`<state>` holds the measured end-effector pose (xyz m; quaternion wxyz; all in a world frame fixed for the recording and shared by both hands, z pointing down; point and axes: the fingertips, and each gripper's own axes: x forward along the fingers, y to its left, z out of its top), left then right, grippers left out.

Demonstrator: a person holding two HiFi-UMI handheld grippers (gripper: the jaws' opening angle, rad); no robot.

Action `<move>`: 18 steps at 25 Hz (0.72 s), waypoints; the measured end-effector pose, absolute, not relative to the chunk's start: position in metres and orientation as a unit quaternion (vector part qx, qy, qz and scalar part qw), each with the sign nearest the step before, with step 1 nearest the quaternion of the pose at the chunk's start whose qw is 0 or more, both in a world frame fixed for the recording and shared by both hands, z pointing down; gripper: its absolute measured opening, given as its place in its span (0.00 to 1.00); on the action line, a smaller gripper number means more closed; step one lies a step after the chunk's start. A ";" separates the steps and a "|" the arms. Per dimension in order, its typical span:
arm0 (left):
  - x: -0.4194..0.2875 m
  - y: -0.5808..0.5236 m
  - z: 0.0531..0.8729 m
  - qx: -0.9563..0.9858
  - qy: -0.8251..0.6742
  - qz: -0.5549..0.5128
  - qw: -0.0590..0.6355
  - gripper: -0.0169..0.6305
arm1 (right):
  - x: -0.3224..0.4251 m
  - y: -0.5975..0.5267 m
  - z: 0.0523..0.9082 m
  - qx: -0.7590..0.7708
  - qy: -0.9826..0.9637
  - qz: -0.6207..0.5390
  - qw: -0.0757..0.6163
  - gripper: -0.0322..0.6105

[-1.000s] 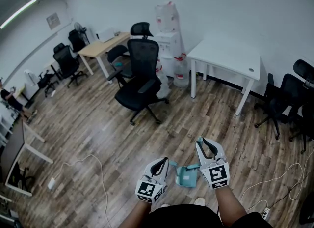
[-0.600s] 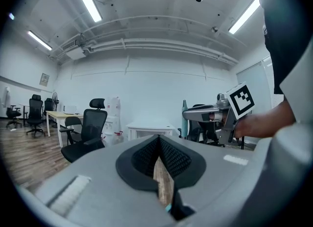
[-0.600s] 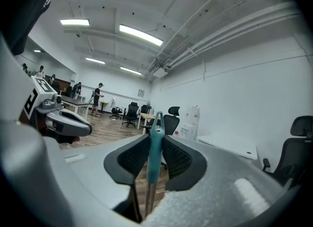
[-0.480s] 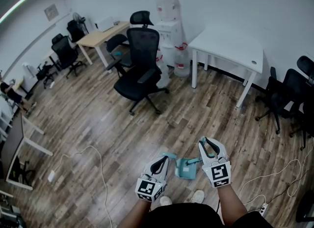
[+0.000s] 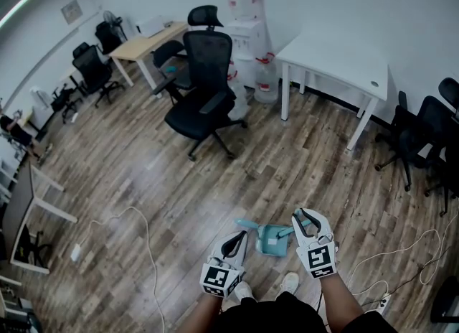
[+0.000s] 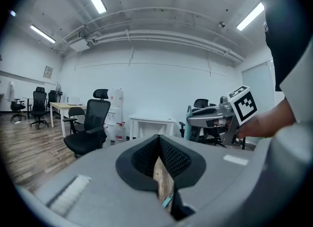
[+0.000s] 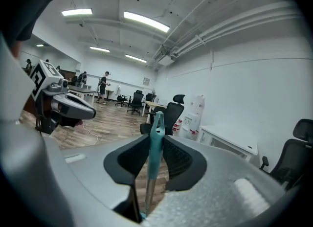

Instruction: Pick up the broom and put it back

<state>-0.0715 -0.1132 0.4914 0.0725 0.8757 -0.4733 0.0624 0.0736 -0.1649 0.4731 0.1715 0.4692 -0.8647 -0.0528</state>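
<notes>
- The right hand-held gripper (image 7: 156, 137) is clamped on the broom (image 7: 155, 152). Its teal handle stands upright between the ribbed pads, and its tip pokes out above them.
- The broom's lower end drops out of sight under the jaws. In the head view it runs into the teal dustpan (image 5: 271, 242), so the brush end is hard to make out.
- The left hand-held gripper (image 6: 158, 138) has its jaw tips together. A teal sliver shows low in the gap behind them, and I cannot tell whether it is pinched.
- The left hand-held gripper sits just left of the teal dustpan and the right one just right of it.
- Whether the dustpan rests on the wooden floor (image 5: 143, 181) is unclear.
- A white shoe (image 5: 290, 281), half hidden, lies just below the dustpan.
</notes>
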 end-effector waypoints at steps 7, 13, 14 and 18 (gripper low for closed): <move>-0.074 -0.106 0.515 0.869 -0.481 0.073 0.091 0.05 | 0.085 -0.164 0.509 0.451 -0.862 -0.051 0.224 0.20; -0.072 -0.092 0.538 0.861 -0.484 0.092 0.123 0.05 | 0.098 -0.158 0.536 0.449 -0.860 -0.027 0.242 0.20; -0.073 -0.091 0.542 0.861 -0.485 0.092 0.121 0.05 | 0.100 -0.157 0.542 0.448 -0.859 -0.024 0.247 0.20; -0.074 -0.084 0.556 0.856 -0.488 0.103 0.137 0.05 | 0.110 -0.151 0.559 0.443 -0.855 -0.016 0.269 0.20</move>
